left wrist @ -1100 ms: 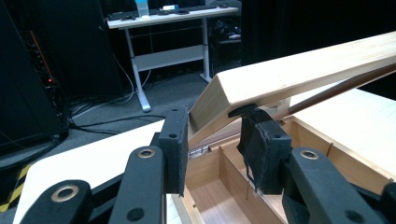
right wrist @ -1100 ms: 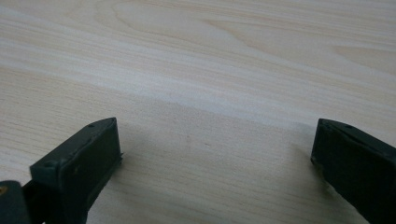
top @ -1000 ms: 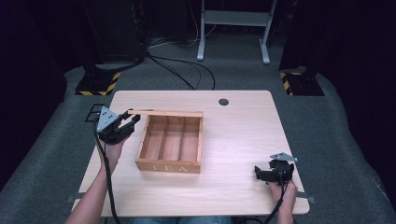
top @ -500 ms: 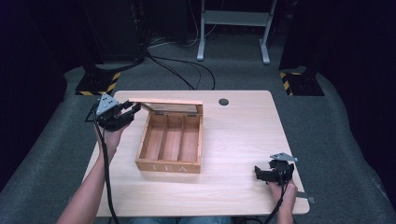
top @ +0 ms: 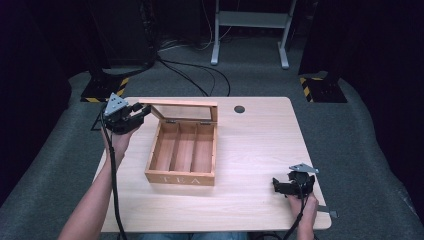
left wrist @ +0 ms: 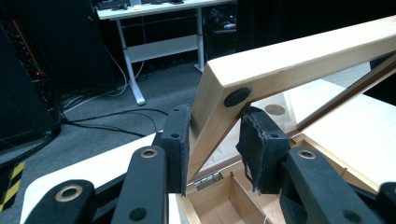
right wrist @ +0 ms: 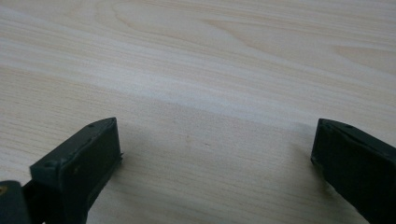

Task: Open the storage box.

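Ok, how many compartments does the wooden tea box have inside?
3 in the tea box: left compartment, middle compartment and right compartment, side by side under the raised lid. None seems hidden.

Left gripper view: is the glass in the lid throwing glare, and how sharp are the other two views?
Left gripper view: the lid glass is clear, with no glare, and the left claw clamping the lid frame is sharp. Right gripper view: the table grain is crisp in even light, with a soft shadow between the open right claw tips. High view: the tea box is well lit, the surroundings dark.
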`<state>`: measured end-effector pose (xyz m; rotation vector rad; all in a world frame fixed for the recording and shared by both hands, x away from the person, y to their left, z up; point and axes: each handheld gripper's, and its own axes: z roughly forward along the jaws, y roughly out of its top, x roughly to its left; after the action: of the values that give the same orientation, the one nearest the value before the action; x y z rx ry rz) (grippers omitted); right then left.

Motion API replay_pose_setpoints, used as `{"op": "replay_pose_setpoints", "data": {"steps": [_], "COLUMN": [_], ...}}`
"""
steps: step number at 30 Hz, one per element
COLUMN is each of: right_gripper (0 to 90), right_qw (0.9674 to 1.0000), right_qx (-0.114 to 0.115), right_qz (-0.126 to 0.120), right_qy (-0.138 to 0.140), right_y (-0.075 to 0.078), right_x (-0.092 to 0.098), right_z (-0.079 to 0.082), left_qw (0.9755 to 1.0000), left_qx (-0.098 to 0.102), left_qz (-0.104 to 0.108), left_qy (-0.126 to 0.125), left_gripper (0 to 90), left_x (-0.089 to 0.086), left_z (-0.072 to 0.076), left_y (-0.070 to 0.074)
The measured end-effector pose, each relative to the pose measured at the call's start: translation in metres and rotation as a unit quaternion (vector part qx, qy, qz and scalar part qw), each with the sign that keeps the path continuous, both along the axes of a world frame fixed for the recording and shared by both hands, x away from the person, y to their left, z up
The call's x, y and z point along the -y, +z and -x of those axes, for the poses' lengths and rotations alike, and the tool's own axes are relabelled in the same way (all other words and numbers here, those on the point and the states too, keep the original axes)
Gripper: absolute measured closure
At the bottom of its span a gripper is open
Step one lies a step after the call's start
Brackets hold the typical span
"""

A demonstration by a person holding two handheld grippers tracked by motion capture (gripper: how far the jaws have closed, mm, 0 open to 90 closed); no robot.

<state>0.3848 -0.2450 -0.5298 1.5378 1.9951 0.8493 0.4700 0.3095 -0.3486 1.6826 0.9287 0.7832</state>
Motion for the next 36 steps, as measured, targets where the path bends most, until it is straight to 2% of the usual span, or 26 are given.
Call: {"op": "replay_pose_setpoints", "data": {"steps": [36], "right_gripper": [0.9], "right_qw": [1.0000], "right_qx": [0.000], "right_qz": [0.000], "right_qy": [0.000], "right_y": [0.0000], "right_x": [0.0000], "right_z": [0.0000], "left_qw": [1.0000], "left_qx": [0.004], "left_qz": [-0.001], "left_qy": [-0.002], "left_gripper": [63.7], "left_x": [-0.0003], "left_z": [-0.0002], "left_y": [-0.0005]}}
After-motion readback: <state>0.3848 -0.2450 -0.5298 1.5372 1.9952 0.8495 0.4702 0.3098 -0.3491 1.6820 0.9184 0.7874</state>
